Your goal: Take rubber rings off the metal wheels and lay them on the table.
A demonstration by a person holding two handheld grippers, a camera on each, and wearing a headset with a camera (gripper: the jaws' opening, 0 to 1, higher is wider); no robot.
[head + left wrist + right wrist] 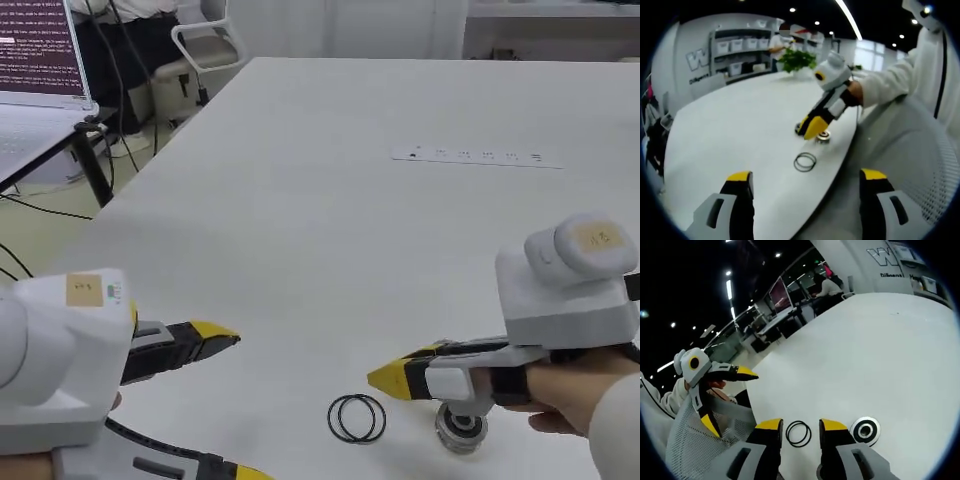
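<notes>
Right gripper view: two thin rubber rings (798, 433) lie flat on the desk (880, 340), near the metal wheel (865, 430). Right gripper (801, 424) jaws part-open, empty. Left gripper (806, 175) jaws wide, empty. Rings probably light and floppy; pinch one edge.

- Bright, even light on the white table (330, 200); the shadows there are soft and faint.
- Head view is sharp, and the rings (357, 418) look crisp.
- Ceiling spots (792, 9) and a strip light (847, 20) glare against a dark ceiling.
- Both gripper views bend hard at the edges; the shelves (740, 47) look curved and soft.
</notes>
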